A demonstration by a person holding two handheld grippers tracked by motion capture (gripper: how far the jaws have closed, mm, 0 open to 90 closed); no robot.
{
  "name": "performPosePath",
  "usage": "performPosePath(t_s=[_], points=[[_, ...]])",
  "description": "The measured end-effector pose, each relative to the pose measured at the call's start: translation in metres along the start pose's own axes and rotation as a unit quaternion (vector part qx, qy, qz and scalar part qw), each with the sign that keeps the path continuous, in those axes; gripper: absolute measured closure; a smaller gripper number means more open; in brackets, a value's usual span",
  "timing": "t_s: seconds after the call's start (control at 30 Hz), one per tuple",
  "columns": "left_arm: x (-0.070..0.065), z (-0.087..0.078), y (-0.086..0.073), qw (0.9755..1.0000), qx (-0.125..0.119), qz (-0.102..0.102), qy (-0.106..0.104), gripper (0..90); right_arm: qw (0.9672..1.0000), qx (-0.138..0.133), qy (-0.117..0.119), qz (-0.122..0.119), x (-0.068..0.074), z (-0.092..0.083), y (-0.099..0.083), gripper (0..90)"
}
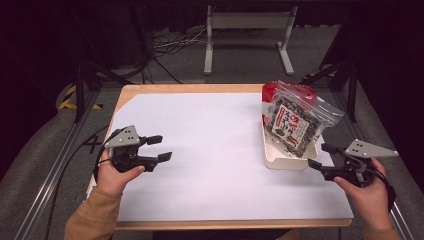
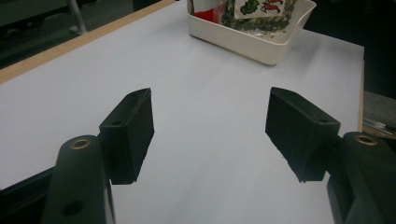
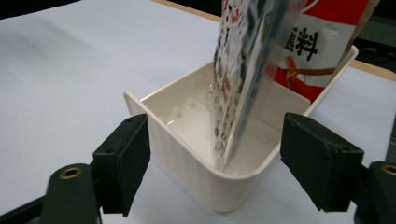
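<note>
Right now, this is what sits before you:

Snack bag: a clear zip bag [image 1: 294, 121] of dark seaweed snacks with a printed label stands tilted in the bin, its top leaning toward the counter's far right corner.
Red packet: a red and white packet [image 3: 322, 42] with printed characters stands behind the clear bag, in the same bin.
Bin: a cream plastic bin [image 1: 280, 159] rests on the right half of the counter, its near end facing your right hand.
Right gripper: your right gripper [image 1: 320, 156] hovers just beside the bin's near right corner; its jaws are spread wide and hold nothing. In the right gripper view the bin's corner lies between the two jaws.
Left gripper: your left gripper [image 1: 159, 148] hangs over the left half of the counter, well apart from the bin; its jaws are also wide apart and empty.
Counter: a white sheet [image 1: 210, 150] covers the wooden counter [image 1: 195, 88], leaving a strip of wood bare along the far edge.
</note>
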State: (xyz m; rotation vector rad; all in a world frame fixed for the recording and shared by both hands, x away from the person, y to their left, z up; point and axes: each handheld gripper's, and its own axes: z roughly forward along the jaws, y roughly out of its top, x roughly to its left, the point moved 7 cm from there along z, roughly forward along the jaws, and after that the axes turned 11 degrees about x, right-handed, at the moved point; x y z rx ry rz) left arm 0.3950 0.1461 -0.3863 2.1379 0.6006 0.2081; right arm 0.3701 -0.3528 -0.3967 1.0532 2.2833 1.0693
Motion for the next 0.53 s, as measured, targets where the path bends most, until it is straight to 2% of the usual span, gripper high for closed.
performPosePath(t_s=[0.2,0.23,0.43,0.53], points=[[-0.001,0.001,-0.018,0.9999,-0.003,-0.011,0.003,32.9,0.9997,-0.022,0.007,0.007,0.005,0.007,-0.013,24.0],[0.000,0.001,-0.020,0.9999,-0.006,-0.012,0.006,32.8,0.9995,-0.030,0.006,0.007,0.005,0.009,-0.015,21.8],[0.002,0.003,-0.034,0.9996,-0.013,-0.015,0.018,32.6,0.9989,-0.043,-0.001,0.017,0.003,0.011,-0.024,21.8],[0.006,0.005,-0.037,0.9994,-0.013,-0.021,0.022,32.4,0.9991,-0.036,0.000,0.023,0.003,0.015,-0.028,21.7]])
